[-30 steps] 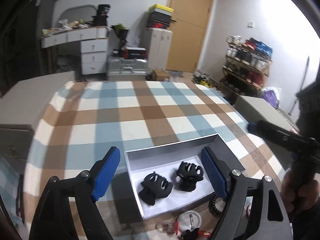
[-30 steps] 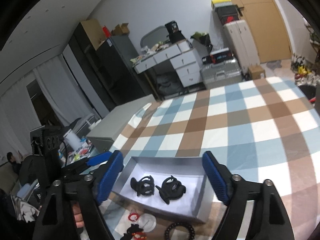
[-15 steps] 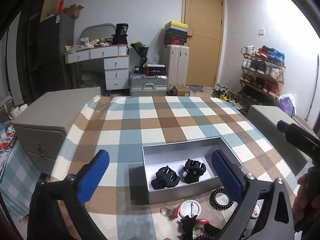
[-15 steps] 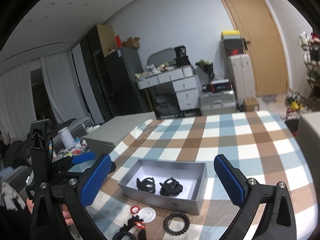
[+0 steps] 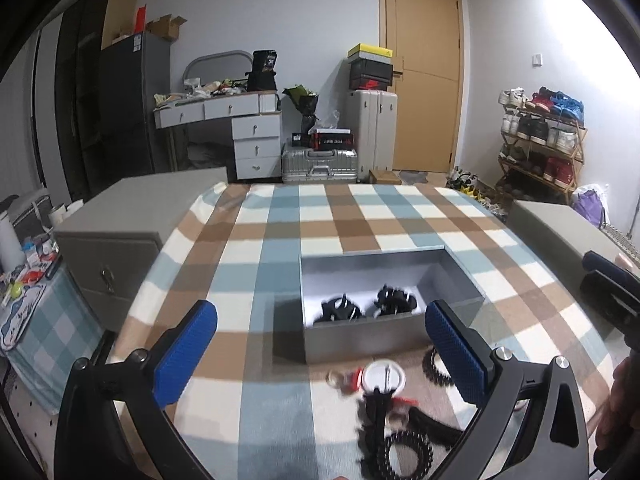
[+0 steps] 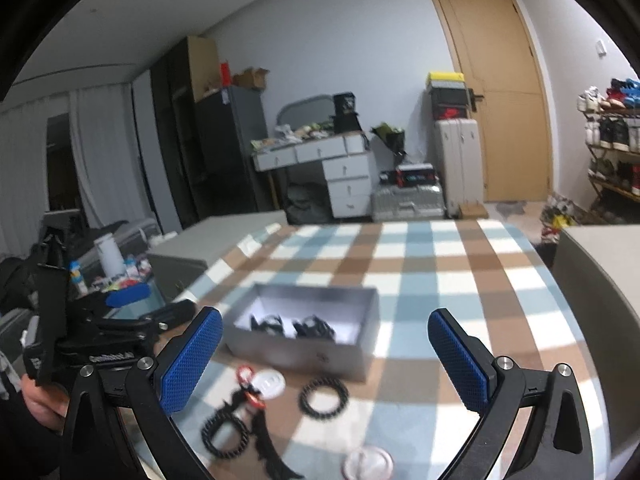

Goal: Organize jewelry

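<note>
Both claws, left claw [image 5: 320, 354] and right claw [image 6: 325, 354], spread wide, grasping nothing, hovering near the grey box [image 5: 384, 340]. Two black hair clips [image 5: 366, 308] already inside the box. Spiral hair ties [image 6: 324, 394], round badge [image 5: 383, 378] and other trinkets left loose on the checked surface [image 5: 280, 240] just in front of the box.

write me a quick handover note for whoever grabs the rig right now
Left hand-held gripper: open, holding nothing.
Right hand-held gripper: open, holding nothing.
Grey box on the checked cloth: two black claw clips already inside.
Left to sort, lying in front of the box: two black spiral hair ties, a white round badge, a small red ring, a long black clip, another round piece at the near edge.
</note>
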`<control>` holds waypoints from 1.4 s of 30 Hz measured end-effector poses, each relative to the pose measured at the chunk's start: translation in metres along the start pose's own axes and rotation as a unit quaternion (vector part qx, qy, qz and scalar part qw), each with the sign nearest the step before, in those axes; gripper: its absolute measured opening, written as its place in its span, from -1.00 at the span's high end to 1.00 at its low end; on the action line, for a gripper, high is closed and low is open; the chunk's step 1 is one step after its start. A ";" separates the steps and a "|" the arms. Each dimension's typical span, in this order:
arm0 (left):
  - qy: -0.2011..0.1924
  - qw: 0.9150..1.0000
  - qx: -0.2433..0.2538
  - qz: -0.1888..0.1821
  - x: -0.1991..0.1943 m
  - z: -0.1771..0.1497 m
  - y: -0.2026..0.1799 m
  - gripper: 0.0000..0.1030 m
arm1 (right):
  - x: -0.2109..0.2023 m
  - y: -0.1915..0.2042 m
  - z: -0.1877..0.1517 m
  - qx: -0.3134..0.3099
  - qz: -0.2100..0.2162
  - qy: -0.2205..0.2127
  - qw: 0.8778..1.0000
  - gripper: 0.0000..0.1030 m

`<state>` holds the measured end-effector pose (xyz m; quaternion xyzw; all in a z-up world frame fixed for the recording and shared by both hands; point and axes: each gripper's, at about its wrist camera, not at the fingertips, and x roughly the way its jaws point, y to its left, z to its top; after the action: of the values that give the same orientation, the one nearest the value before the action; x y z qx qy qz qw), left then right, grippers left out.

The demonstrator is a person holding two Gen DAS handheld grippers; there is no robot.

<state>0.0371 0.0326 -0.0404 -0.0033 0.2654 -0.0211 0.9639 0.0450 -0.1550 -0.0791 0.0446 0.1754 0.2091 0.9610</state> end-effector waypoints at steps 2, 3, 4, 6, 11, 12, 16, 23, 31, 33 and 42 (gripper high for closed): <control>0.010 1.000 -0.006 0.001 0.000 -0.007 0.000 -0.97 | 0.001 -0.006 -0.010 0.005 -0.008 0.024 1.000 -1.00; 0.018 1.000 -0.009 0.003 0.002 -0.011 0.001 -0.97 | 0.000 -0.009 -0.016 0.008 -0.004 0.036 0.999 -1.00; 0.026 1.000 -0.011 0.002 0.004 -0.016 0.002 -0.97 | 0.001 -0.012 -0.021 0.011 -0.003 0.045 0.999 -1.00; 0.036 0.999 -0.012 -0.001 0.005 -0.022 0.002 -0.97 | 0.002 -0.017 -0.033 0.014 -0.018 0.059 0.998 -1.00; 0.050 0.999 -0.013 -0.011 0.003 -0.035 0.002 -0.97 | 0.006 -0.025 -0.061 0.003 -0.046 0.099 0.994 -1.00; 0.055 0.998 -0.014 -0.013 0.004 -0.038 0.003 -0.97 | 0.008 -0.026 -0.065 0.002 -0.046 0.105 0.993 -1.00; 0.073 0.997 -0.012 -0.019 0.006 -0.046 0.000 -0.97 | 0.016 -0.024 -0.082 -0.008 -0.046 0.131 0.990 -0.84; 0.089 0.996 -0.006 -0.015 0.007 -0.055 0.000 -0.97 | 0.030 -0.026 -0.095 -0.001 -0.043 0.162 0.986 -0.39; 0.101 0.995 -0.010 -0.010 0.012 -0.056 0.005 -0.97 | 0.035 -0.015 -0.100 -0.043 -0.059 0.169 0.983 -0.12; 0.104 0.994 -0.012 -0.012 0.012 -0.056 0.007 -0.97 | 0.036 -0.014 -0.101 -0.052 -0.068 0.169 0.982 0.06; 0.125 0.991 -0.026 -0.036 0.015 -0.057 0.010 -0.97 | 0.032 -0.013 -0.102 -0.060 -0.065 0.163 0.983 0.19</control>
<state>0.0210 0.0418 -0.0973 -0.0356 0.3839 -0.0495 0.9214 0.0411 -0.1518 -0.1865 -0.0596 0.3197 0.1604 0.9319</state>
